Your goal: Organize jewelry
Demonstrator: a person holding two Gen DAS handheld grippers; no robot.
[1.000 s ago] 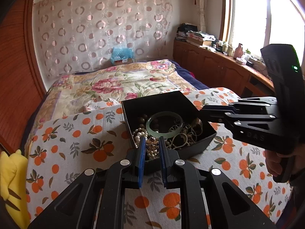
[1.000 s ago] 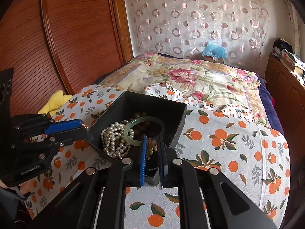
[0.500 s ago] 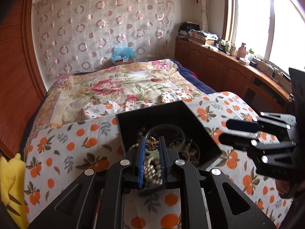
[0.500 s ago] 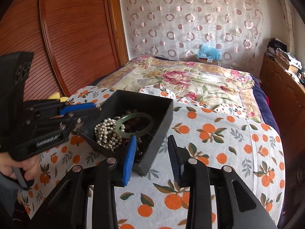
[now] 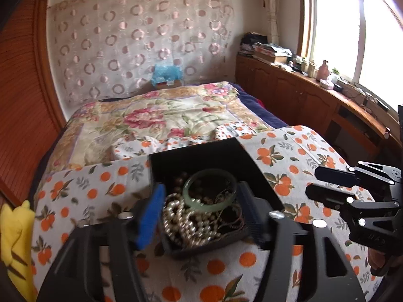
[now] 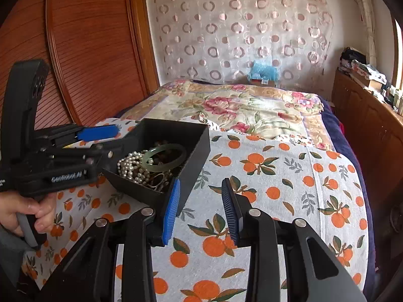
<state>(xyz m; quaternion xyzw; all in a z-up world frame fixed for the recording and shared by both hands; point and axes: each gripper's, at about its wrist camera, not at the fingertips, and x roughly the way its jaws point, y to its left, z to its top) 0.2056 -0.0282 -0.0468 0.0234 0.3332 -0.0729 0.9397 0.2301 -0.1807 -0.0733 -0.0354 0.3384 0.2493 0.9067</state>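
Observation:
A black open box (image 5: 216, 154) (image 6: 194, 148) sits on an orange-print cloth. It holds a green jade bangle (image 5: 210, 202) (image 6: 163, 167), a heap of white pearl strands (image 5: 186, 222) (image 6: 131, 166) and darker tangled pieces. My left gripper (image 5: 201, 211) is open, its fingers on either side of the box's near corner, nothing held. It also shows in the right wrist view (image 6: 105, 138) at the box's left side. My right gripper (image 6: 200, 203) is open and empty, just right of the box. It shows at the right of the left wrist view (image 5: 327, 186).
The orange-print cloth (image 6: 277, 176) covers the bed's foot. A floral quilt (image 5: 163, 115) lies beyond. A yellow toy (image 5: 15, 229) sits at the left edge. A wooden cabinet (image 5: 314, 100) with clutter runs along the right under the window. A wooden wardrobe (image 6: 88, 50) stands left.
Both grippers opened. The left one let go of a flower-shaped piece it had pinched and lifted at the box. The right one let go of the box wall and drew back to the right.

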